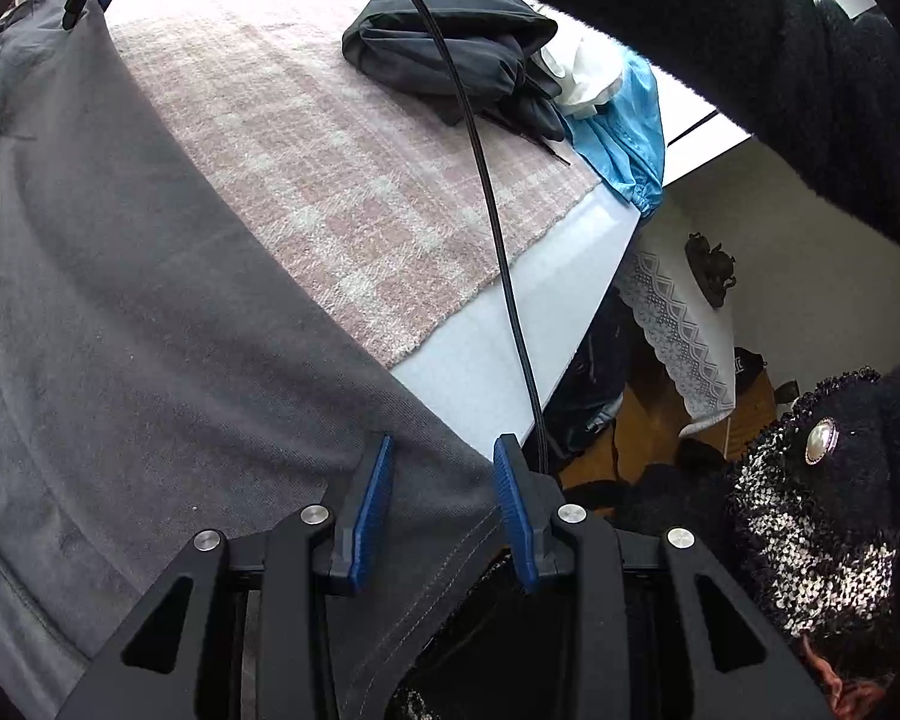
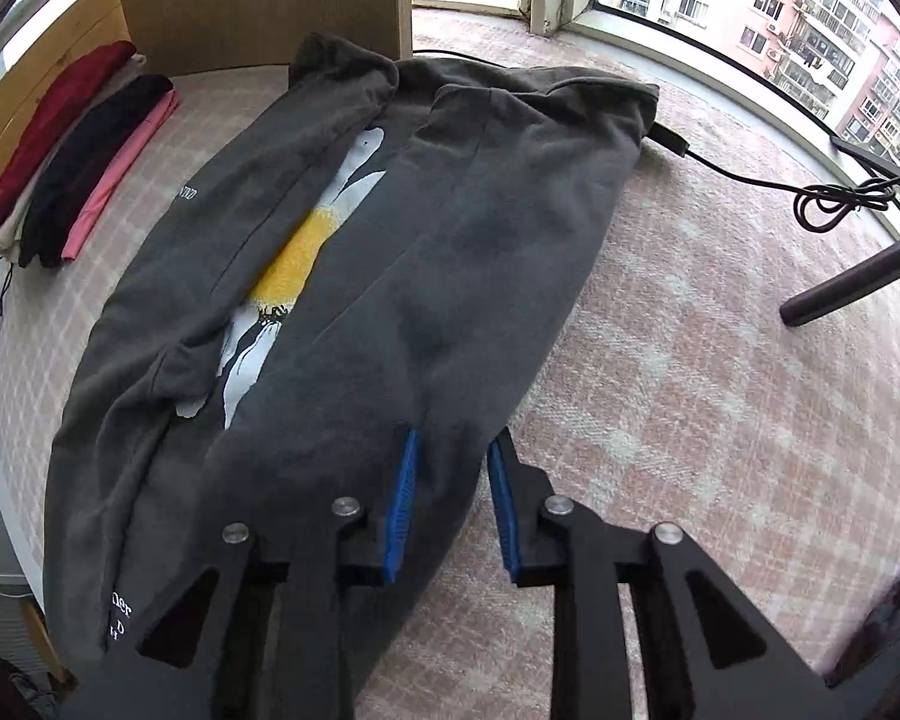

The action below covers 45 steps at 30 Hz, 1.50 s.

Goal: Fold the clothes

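Note:
A dark grey T-shirt [image 2: 450, 228] with a white and yellow daisy print [image 2: 294, 264] lies on the pink checked blanket [image 2: 690, 360], its two sides folded in toward the middle. My right gripper [image 2: 455, 441] is down at the shirt's near right edge. The jaws stand apart, with the folded edge lying between the blue pads [image 2: 405, 480]. In the left wrist view the same T-shirt [image 1: 150, 330] fills the left side. My left gripper [image 1: 444, 465] sits over its hemmed corner, jaws apart, and the cloth lies flat between them.
Unfolded dark clothes [image 1: 450, 48], a white garment [image 1: 588, 78] and a blue one [image 1: 624, 138] are heaped near the bed edge. A folded stack [image 2: 78, 162] lies by the wooden headboard [image 2: 48, 60]. A black cable [image 2: 810, 198] and a stand leg [image 2: 858, 282] are at the right. A fuzzy black sleeve [image 1: 750, 60] is overhead.

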Available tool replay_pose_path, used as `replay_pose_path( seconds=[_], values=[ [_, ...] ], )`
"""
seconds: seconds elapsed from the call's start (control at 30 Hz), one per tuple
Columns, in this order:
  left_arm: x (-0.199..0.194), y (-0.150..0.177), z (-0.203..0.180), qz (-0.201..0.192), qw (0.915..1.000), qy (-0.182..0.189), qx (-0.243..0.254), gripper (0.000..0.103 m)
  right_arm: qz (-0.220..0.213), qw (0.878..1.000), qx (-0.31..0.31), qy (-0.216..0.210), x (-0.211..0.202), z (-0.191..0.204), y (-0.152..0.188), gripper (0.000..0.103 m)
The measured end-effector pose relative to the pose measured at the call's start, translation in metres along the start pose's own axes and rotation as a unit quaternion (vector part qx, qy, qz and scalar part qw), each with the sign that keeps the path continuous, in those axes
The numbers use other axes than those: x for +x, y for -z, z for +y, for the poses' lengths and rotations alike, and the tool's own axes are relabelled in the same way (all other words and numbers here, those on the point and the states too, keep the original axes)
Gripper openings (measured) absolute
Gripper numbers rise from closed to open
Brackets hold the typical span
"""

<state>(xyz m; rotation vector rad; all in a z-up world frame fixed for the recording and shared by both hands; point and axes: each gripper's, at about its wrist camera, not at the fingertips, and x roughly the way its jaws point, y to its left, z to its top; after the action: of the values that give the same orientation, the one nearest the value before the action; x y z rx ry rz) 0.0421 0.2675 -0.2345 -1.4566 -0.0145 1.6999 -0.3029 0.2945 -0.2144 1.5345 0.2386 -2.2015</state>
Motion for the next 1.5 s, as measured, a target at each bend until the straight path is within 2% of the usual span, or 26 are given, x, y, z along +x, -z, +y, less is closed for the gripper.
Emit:
replay_pose_path(
  seconds=[0.1,0.17,0.23,0.4,0.43,0.53,0.63,0.73,0.83,0.93,1.0,1.1,1.2,1.27,1.5],
  values=[
    [-0.006,0.003,-0.004,0.005,1.0000,-0.005,0.004,0.031,-0.077,0.997,0.010,-0.022,-0.044,0.013,0.028,0.032],
    [-0.012,0.005,-0.006,0.000,1.0000,-0.002,0.006,0.031,-0.103,0.994,-0.004,-0.045,-0.054,0.031,0.046,0.032],
    [-0.017,0.008,-0.009,-0.003,1.0000,0.001,0.007,0.031,-0.100,0.993,-0.016,-0.053,-0.042,0.050,0.049,0.032],
    [-0.025,0.018,-0.009,-0.007,0.9998,-0.018,0.004,0.031,-0.042,0.997,-0.049,-0.049,0.016,0.088,0.044,0.031],
    [-0.030,0.022,-0.009,-0.012,0.9997,-0.023,0.000,0.031,-0.044,0.996,-0.054,-0.054,0.014,0.093,0.046,0.031],
    [-0.049,0.036,-0.008,-0.030,0.9987,-0.039,-0.015,0.031,-0.048,0.991,-0.026,-0.126,-0.016,0.094,0.057,0.031],
    [-0.091,0.071,0.004,-0.061,0.9943,-0.074,-0.047,0.032,-0.075,0.987,0.029,-0.137,-0.068,0.083,0.103,0.031],
    [-0.131,0.120,0.024,-0.083,0.9862,-0.106,-0.097,0.033,-0.080,0.990,0.065,-0.101,-0.107,0.084,0.176,0.031],
    [-0.154,0.162,0.045,-0.087,0.9766,-0.128,-0.149,0.033,-0.052,0.991,0.112,-0.056,-0.121,0.092,0.261,0.031],
    [-0.159,0.188,0.066,-0.083,0.9694,-0.129,-0.192,0.034,-0.029,0.983,0.176,-0.047,-0.119,0.102,0.329,0.031],
    [-0.155,0.195,0.075,-0.079,0.9663,-0.139,-0.202,0.034,-0.025,0.976,0.210,-0.047,-0.115,0.110,0.360,0.031],
    [-0.143,0.195,0.084,-0.062,0.9663,-0.145,-0.203,0.035,-0.020,0.975,0.218,-0.038,-0.112,0.124,0.380,0.032],
    [-0.135,0.192,0.086,-0.058,0.9699,-0.125,-0.201,0.039,-0.021,0.976,0.212,-0.041,-0.111,0.136,0.388,0.033],
    [-0.131,0.189,0.087,-0.059,0.9707,-0.108,-0.207,0.040,-0.018,0.978,0.203,-0.032,-0.109,0.141,0.386,0.034],
    [-0.127,0.183,0.094,-0.062,0.9685,-0.095,-0.222,0.041,-0.015,0.985,0.170,0.000,-0.102,0.153,0.379,0.041]
  ],
)
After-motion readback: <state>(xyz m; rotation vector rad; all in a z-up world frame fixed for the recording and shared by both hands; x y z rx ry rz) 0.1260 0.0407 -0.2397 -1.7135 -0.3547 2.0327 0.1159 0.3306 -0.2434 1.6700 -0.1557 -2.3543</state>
